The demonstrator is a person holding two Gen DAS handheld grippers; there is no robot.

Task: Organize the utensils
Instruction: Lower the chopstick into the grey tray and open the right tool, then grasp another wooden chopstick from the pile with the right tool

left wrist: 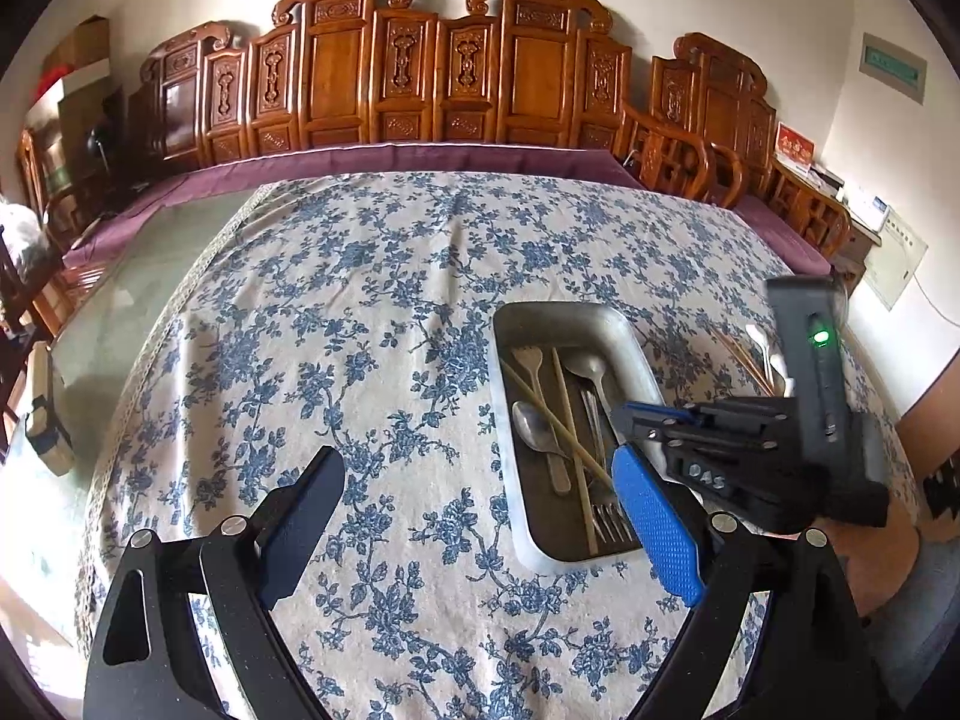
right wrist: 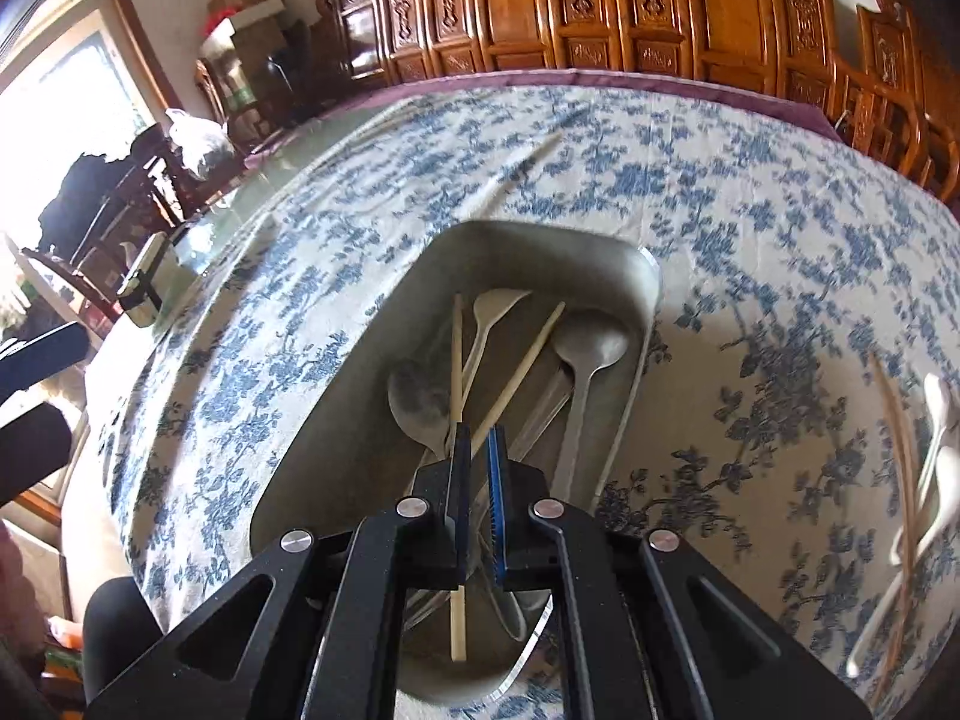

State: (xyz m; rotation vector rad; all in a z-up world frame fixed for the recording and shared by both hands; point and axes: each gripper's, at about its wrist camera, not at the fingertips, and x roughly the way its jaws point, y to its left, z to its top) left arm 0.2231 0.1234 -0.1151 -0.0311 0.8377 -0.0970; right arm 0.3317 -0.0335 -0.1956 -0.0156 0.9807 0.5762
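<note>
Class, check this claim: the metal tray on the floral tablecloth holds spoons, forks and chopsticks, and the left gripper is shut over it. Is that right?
Not quite. The left gripper is open, its fingers spread wide with nothing between them, as the left wrist view shows. It is the right gripper that is shut over the metal tray. The rest stands: the tray sits on the floral tablecloth and holds spoons, forks and chopsticks.

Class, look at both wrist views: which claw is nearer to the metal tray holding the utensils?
Right. The right claw sits over the metal tray, jaws nearly closed above the utensils. The left claw hangs open beside the tray's left rim, above the tablecloth.
</note>
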